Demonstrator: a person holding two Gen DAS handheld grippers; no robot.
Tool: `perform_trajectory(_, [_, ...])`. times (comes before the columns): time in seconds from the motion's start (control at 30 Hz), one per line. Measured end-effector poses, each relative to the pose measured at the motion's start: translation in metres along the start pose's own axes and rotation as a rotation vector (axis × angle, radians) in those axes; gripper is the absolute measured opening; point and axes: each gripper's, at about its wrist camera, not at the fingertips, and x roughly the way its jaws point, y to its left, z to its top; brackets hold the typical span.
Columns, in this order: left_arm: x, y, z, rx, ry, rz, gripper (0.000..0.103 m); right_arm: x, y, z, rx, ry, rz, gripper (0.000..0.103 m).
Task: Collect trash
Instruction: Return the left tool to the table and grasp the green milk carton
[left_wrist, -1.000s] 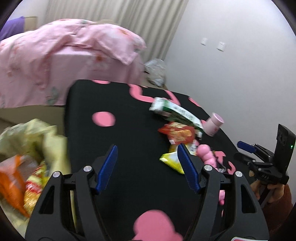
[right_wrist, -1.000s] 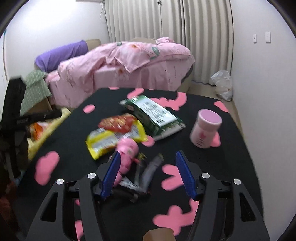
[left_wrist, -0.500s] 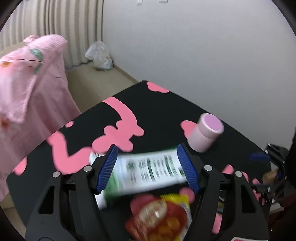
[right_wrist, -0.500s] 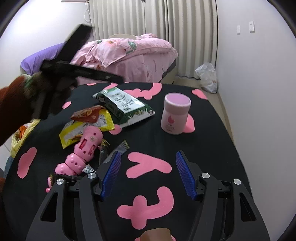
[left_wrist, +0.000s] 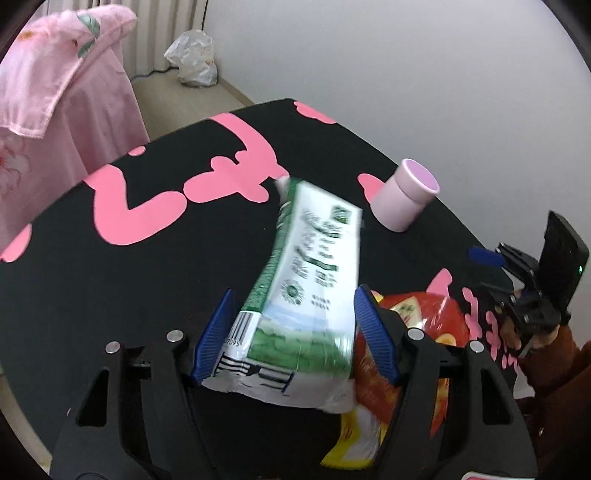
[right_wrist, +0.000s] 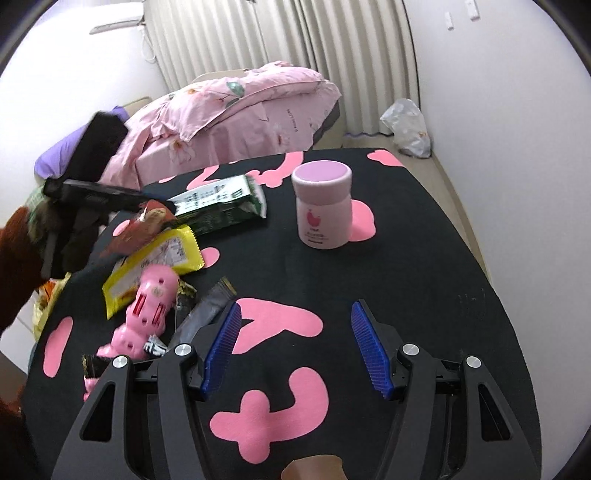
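My left gripper is open, its blue fingers on either side of a green and white packet that lies on the black table with pink shapes. The same packet shows in the right wrist view. A red snack bag and a yellow wrapper lie beside it. My right gripper is open and empty over the table's near side. Dark wrappers lie to its left.
A pink jar stands on the table. A pink toy lies among the wrappers. A bed with pink bedding stands behind, and a plastic bag on the floor by the wall.
My left gripper has swung across the table and come down around the green and white packet. My right gripper has drawn back slightly; the pink jar looks nearer.
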Motion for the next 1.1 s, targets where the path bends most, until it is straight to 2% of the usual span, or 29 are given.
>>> perform_trajectory(0.1, [-0.001,-0.019,0.009,0.077,-0.015,0.037,0.068,-0.001,0.001,0.0,-0.002,-0.002,-0.017,0.059])
perform_trajectory(0.13, [0.004,-0.027,0.016,0.114,-0.01,0.057,0.072,-0.002,0.002,0.0,-0.006,-0.009,-0.025,0.059])
perform_trajectory(0.2, [0.021,-0.037,0.03,0.153,0.023,0.093,0.074,-0.005,0.004,-0.001,-0.004,-0.021,-0.027,0.059])
perform_trajectory(0.37, [0.06,-0.039,0.055,0.158,0.097,0.189,0.074,-0.006,0.008,-0.005,-0.005,-0.009,-0.002,0.059])
perform_trajectory(0.4, [0.065,-0.037,0.059,0.145,0.109,0.203,0.071,-0.007,0.009,-0.005,-0.012,-0.009,-0.001,0.059])
perform_trajectory(0.5, [0.07,-0.03,0.061,0.075,0.148,0.183,0.057,-0.009,0.013,-0.007,-0.028,-0.007,0.004,0.059])
perform_trajectory(0.57, [0.064,-0.028,0.057,0.038,0.153,0.229,0.056,-0.011,0.015,-0.008,-0.037,-0.011,0.004,0.059])
perform_trajectory(0.7, [0.02,-0.034,0.038,-0.031,0.053,0.241,0.053,-0.014,0.02,-0.009,-0.059,-0.015,-0.001,0.059])
perform_trajectory(0.8, [-0.027,-0.045,0.013,-0.095,-0.07,0.266,0.051,-0.016,0.025,-0.01,-0.069,-0.019,-0.004,0.059])
perform_trajectory(0.9, [-0.077,-0.06,-0.021,-0.144,-0.225,0.292,0.051,-0.022,0.035,-0.01,-0.086,-0.012,0.01,0.059])
perform_trajectory(1.0, [-0.118,-0.075,-0.06,-0.182,-0.398,0.375,0.051,-0.029,0.045,-0.008,-0.104,-0.022,0.009,0.059])
perform_trajectory(1.07, [-0.137,-0.079,-0.089,-0.261,-0.505,0.39,0.051,-0.035,0.051,-0.006,-0.104,-0.033,0.012,0.059])
perform_trajectory(1.1, [-0.141,-0.079,-0.101,-0.3,-0.524,0.379,0.051,-0.036,0.053,-0.005,-0.099,-0.033,0.02,0.059])
